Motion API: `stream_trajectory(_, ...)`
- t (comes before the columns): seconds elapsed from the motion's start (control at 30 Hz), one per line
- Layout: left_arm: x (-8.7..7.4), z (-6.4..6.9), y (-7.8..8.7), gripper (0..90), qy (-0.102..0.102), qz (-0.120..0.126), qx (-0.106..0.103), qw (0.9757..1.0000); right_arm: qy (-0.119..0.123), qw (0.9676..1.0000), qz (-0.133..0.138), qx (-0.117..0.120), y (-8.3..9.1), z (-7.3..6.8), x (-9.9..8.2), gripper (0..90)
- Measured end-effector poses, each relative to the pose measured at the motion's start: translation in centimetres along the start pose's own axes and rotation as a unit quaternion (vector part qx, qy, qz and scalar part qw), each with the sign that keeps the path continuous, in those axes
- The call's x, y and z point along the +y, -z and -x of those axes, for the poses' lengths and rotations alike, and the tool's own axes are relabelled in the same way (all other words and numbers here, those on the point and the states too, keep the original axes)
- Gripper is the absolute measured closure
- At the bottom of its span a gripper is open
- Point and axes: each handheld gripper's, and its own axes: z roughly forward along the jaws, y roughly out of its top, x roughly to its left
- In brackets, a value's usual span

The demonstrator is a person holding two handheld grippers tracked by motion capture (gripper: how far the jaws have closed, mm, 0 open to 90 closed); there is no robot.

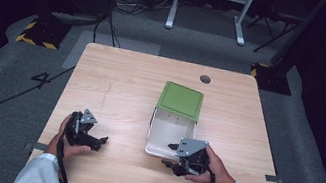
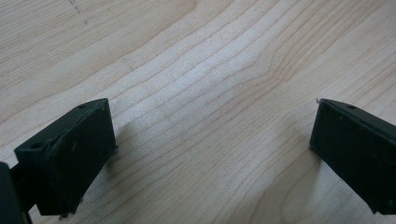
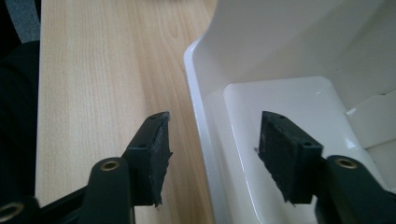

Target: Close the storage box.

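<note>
A white rectangular plastic box (image 1: pixel 166 133) stands open on the light wooden table (image 1: pixel 120 89), right of the table's middle. Its flat green lid (image 1: pixel 180 100) lies against the box's far edge, partly overlapping it, toward the round grey cable hole (image 1: pixel 205 79) in the table top.

The right tongs (image 1: pixel 171 155) are held at the box's near right corner, the person's right hand (image 1: pixel 213 169) gripping them from behind. In the right gripper view their jaws stand apart and straddle the box's near wall (image 3: pixel 201 121): one black pad (image 3: pixel 161 144) is outside, over the bare wood, the other inside, over the white floor of the box. Whether either pad touches the wall cannot be told.

The left tongs (image 1: pixel 100 140) sit well to the left of the box, near the table's front edge, held low by the left hand (image 1: pixel 70 142). The left gripper view shows their jaws wide apart with bare wood grain between them.
</note>
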Motion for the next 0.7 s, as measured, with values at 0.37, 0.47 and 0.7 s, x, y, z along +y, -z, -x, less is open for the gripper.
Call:
stream_trajectory(0.37, 0.0, 0.0, 0.0, 0.1, 0.001, -0.001, -0.001, 1.0000, 0.029, 0.9988, -0.038, -0.008, -2.3, -0.5, 0.9, 51.7)
stream_trajectory(0.47, 0.0, 0.0, 0.0, 0.1, 0.001, -0.001, -0.001, 1.0000, 0.027, 0.9984, -0.050, -0.006, -3.0, -0.4, 1.0, 55.4)
stream_trajectory(0.7, 0.0, 0.0, 0.0, 0.1, -0.001, -0.001, -0.001, 1.0000, 0.028, 0.9959, -0.084, -0.020, -4.7, 0.3, 0.9, 65.3)
